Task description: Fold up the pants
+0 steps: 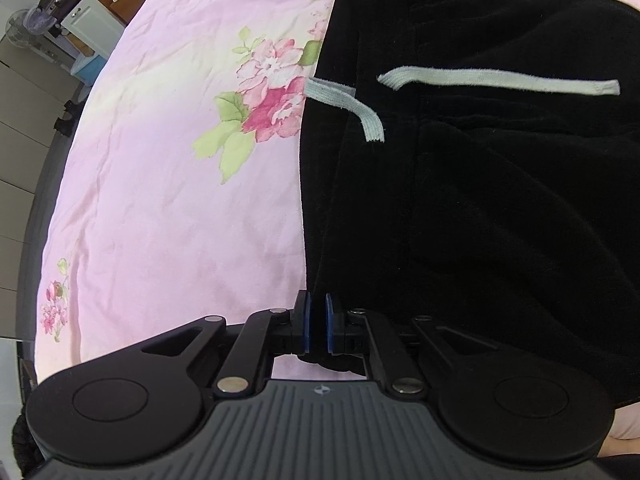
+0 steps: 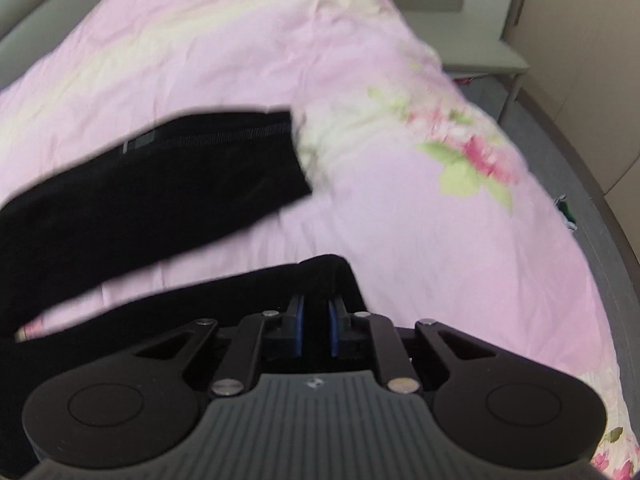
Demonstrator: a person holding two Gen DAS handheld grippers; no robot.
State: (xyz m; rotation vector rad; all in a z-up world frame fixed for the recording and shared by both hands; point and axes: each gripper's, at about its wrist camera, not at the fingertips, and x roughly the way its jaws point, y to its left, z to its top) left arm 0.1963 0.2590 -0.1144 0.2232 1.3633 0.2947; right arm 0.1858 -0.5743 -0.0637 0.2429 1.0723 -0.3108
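Left gripper [image 1: 317, 322] pinches the left edge of the black pants [image 1: 480, 180], which lie on the pink floral bedsheet [image 1: 180, 140] — grey drawstring [image 1: 500, 80] across the waist. Right gripper [image 2: 316, 326] is clenched on a raised fold of one leg — the other leg lies flat toward the sheet's middle.

No words, numbers or brand names can be read in either view. The only sign is a small round emblem moulded into the ribbed grey body of the left gripper [image 1: 317, 322] and the right gripper [image 2: 316, 326], near the fingers. It carries no letters that can be made out.
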